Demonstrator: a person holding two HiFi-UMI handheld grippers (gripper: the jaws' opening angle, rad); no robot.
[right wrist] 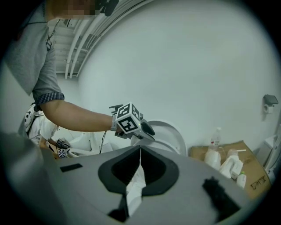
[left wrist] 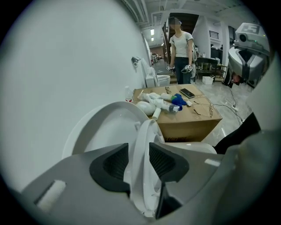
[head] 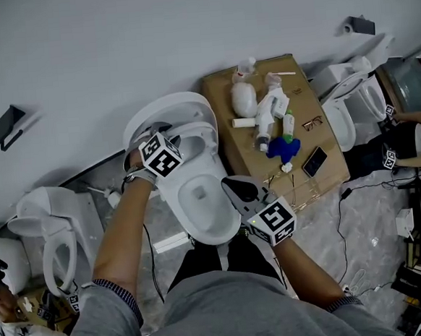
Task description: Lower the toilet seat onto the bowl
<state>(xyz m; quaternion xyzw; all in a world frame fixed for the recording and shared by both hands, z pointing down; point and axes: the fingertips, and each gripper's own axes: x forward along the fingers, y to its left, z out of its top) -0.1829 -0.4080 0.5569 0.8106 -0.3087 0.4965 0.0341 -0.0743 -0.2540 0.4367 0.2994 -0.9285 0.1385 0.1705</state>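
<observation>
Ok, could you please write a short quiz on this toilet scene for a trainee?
1. True or false: the seat stands between the open jaws of the left gripper.
2. What lies on the box? A) bottles B) shoes C) plates
3. Fill in: the right gripper is shut on a white ____.
Key: 1 true; 2 A; 3 tissue.
</observation>
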